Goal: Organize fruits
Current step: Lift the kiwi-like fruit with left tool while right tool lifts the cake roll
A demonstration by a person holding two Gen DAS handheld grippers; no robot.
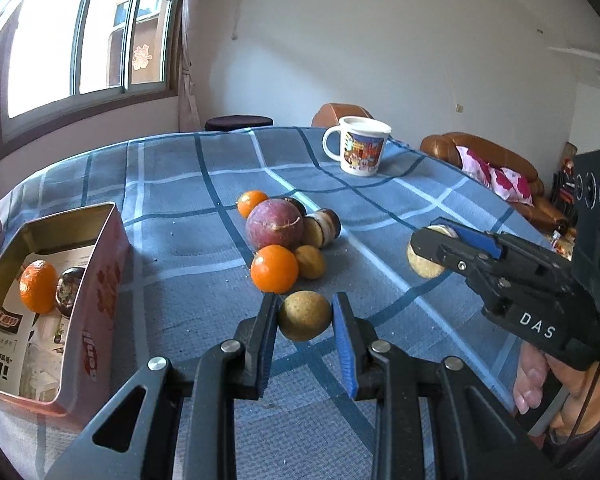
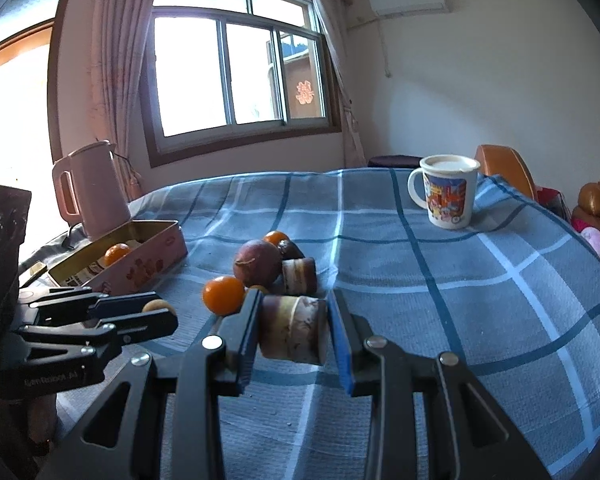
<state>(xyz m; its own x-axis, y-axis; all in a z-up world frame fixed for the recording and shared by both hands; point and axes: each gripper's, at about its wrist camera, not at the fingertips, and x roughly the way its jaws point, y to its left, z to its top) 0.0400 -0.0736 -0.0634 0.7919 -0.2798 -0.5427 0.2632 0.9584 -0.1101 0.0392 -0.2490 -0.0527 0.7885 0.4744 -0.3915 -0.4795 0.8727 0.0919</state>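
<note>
Fruits sit in a loose pile (image 1: pixel 284 240) mid-table on the blue plaid cloth (image 1: pixel 180 184): glossy tangerines, a dull purple passion fruit (image 1: pixel 274 224), banded brown cut chunks. Left gripper (image 1: pixel 305 312) jaws narrow, blue pads clamped on a round, matte tan longan (image 1: pixel 304 316), just in front of the pile. Right gripper (image 2: pixel 294 330) jaws clamped on a stubby cylindrical chunk (image 2: pixel 294 330), purple-cream streaked skin. Pink metal tin (image 1: pixel 100 280), left of the pile, holds one tangerine (image 1: pixel 38 286) and a dark round fruit.
</note>
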